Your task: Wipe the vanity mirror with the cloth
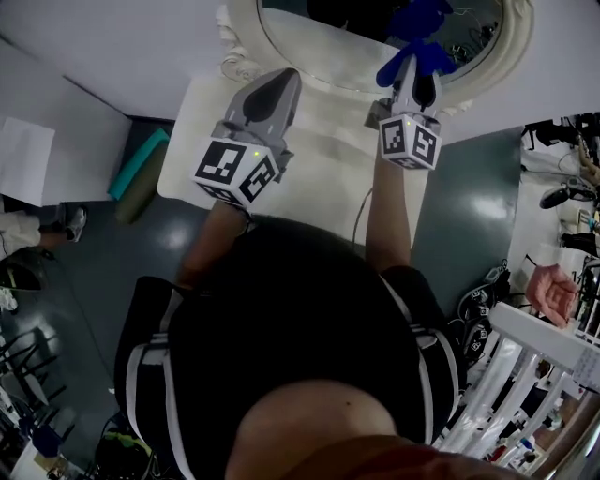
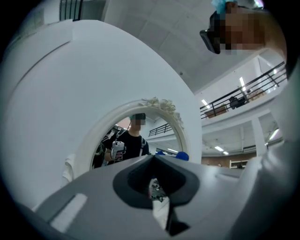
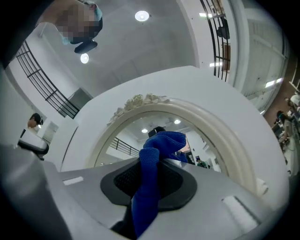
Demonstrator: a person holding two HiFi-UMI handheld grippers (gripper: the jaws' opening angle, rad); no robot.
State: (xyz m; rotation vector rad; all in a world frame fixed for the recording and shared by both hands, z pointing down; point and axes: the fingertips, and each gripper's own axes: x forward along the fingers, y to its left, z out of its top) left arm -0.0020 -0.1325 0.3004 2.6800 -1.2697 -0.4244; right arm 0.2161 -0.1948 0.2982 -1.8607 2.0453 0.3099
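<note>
The white table point(image 1: 328, 178) runs up to the mirror point(image 1: 328, 28) at 12 o'clock. Its left edge drops to dark floor point(image 1: 122, 244) at 9 o'clock, and its right edge lies just beyond the right forearm. The bare tabletop between the two grippers is open. A white railing point(image 1: 525, 356) crowds the 4 o'clock corner, well apart from the table.

The right gripper point(image 1: 412, 89) is clenched on a blue cloth point(image 1: 417, 42). In its own view the cloth point(image 3: 150, 187) hangs down through the closed jaws and bunches above them in front of the mirror point(image 3: 140, 131) glass. Whether the cloth touches the glass cannot be told.

The left gripper point(image 1: 272, 89) sits at 11 o'clock, just short of the mirror's carved frame point(image 1: 281, 58). In the left gripper view its jaws point(image 2: 153, 185) are pressed together with nothing between them.

The mirror's top is cut off in the head view. The person's body hides the table's near edge.
</note>
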